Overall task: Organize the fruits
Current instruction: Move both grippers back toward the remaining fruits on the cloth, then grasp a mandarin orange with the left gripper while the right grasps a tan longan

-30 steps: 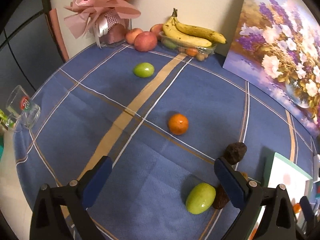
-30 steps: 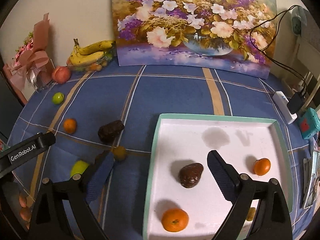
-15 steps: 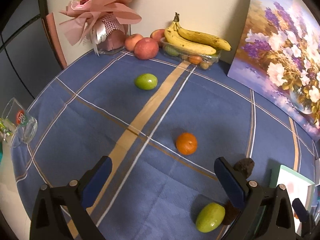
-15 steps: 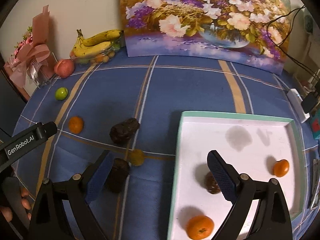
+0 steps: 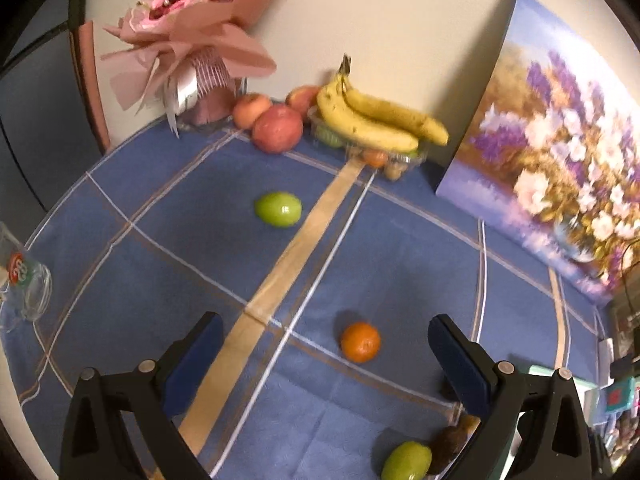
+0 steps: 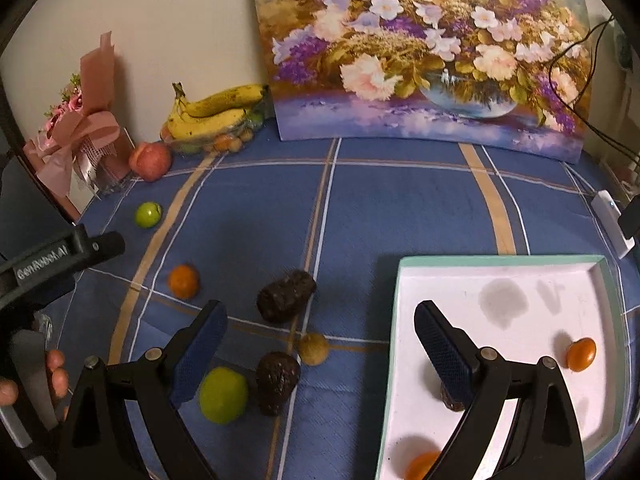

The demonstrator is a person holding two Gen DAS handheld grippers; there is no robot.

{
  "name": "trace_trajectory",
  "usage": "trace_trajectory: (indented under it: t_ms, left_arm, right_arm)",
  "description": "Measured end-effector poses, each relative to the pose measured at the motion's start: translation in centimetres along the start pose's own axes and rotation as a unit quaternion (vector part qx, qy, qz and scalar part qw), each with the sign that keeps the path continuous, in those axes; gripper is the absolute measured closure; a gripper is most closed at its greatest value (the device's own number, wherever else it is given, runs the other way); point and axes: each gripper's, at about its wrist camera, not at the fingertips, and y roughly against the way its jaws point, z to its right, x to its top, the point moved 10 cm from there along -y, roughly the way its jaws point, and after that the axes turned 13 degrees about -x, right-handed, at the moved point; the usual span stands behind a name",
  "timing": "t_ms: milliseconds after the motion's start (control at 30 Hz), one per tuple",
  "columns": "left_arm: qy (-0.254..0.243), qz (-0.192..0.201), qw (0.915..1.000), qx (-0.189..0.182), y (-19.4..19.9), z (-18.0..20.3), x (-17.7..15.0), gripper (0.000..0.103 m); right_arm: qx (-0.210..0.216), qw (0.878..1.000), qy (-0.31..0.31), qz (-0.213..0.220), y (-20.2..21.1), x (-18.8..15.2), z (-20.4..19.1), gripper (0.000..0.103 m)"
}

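My left gripper (image 5: 320,344) is open and empty above the blue cloth, with an orange (image 5: 360,342) lying between its fingers and a green fruit (image 5: 278,209) farther ahead. My right gripper (image 6: 320,332) is open and empty. Below it lie two dark avocados (image 6: 285,295) (image 6: 277,376), a small yellow fruit (image 6: 314,349), a green fruit (image 6: 223,395) and the orange (image 6: 183,281). The white tray (image 6: 520,280) at right holds two oranges (image 6: 581,355) (image 6: 422,465) and a dark fruit partly hidden by my right finger.
Bananas (image 5: 376,118) on a clear container, apples (image 5: 277,129) and a pink bouquet (image 5: 196,40) stand at the back wall. A flower painting (image 6: 424,52) leans there. A glass (image 5: 24,280) is at the left edge. Cables and a charger (image 6: 612,224) lie at right.
Both grippers have swung left and forward. The left view now centres on the orange; the right view has left the tray and shows the loose fruits on the cloth.
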Motion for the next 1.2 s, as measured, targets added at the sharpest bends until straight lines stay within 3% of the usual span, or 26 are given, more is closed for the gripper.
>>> trace_trajectory:
  t_ms: [67,200,300,433,500,533,600,733,833,900,967,1200]
  left_arm:
    - [0.001,0.009,0.9999,-0.006,0.3,-0.1,0.5,0.000]
    - [0.010,-0.011,0.9989,-0.043,-0.4,-0.1,0.3,0.000]
    - [0.003,-0.024,0.9991,-0.036,-1.1,-0.1,0.2,0.000]
    - [-0.016,-0.055,0.9979,-0.028,-3.3,0.3,-0.6,0.001]
    - [-0.018,-0.075,0.9966,-0.029,-4.9,0.4,-1.5,0.002]
    - [-0.020,-0.085,0.9958,-0.027,-5.5,0.4,-1.9,0.002]
    - [-0.013,-0.108,0.9938,-0.018,-6.8,0.4,-3.0,0.013]
    - [-0.002,-0.131,0.9909,-0.029,-8.5,0.5,-4.4,0.022]
    - [0.004,-0.139,0.9895,-0.039,-9.2,0.7,-4.9,0.039]
    - [0.005,-0.143,0.9888,-0.043,-9.6,0.9,-5.2,0.058]
    - [0.009,-0.145,0.9882,-0.049,-9.7,1.1,-5.3,0.065]
    - [0.025,-0.142,0.9879,-0.058,-9.1,0.9,-5.3,0.066]
  right_arm:
    - [-0.001,1.000,-0.005,0.006,0.1,0.3,0.1,0.008]
    - [0.003,1.000,-0.013,0.003,0.0,0.5,0.2,0.009]
    - [0.008,1.000,-0.019,-0.012,-0.7,0.2,0.2,0.033]
    - [0.005,0.999,-0.009,-0.041,-2.3,-0.9,-0.4,0.038]
    - [0.009,0.998,-0.005,-0.063,-3.3,-1.8,-1.0,0.051]
    - [0.012,0.997,-0.003,-0.076,-3.9,-2.3,-1.2,0.053]
    - [0.011,0.995,0.001,-0.096,-4.9,-3.3,-1.6,0.053]
    - [0.014,0.991,-0.002,-0.129,-6.3,-4.7,-1.6,0.061]
    - [0.014,0.990,-0.008,-0.137,-6.7,-4.8,-1.4,0.065]
    - [0.018,0.990,-0.014,-0.140,-6.9,-4.9,-1.4,0.068]
    - [0.022,0.989,-0.019,-0.142,-6.9,-4.9,-1.3,0.075]
    - [0.032,0.989,-0.034,-0.143,-6.9,-4.9,-1.0,0.077]
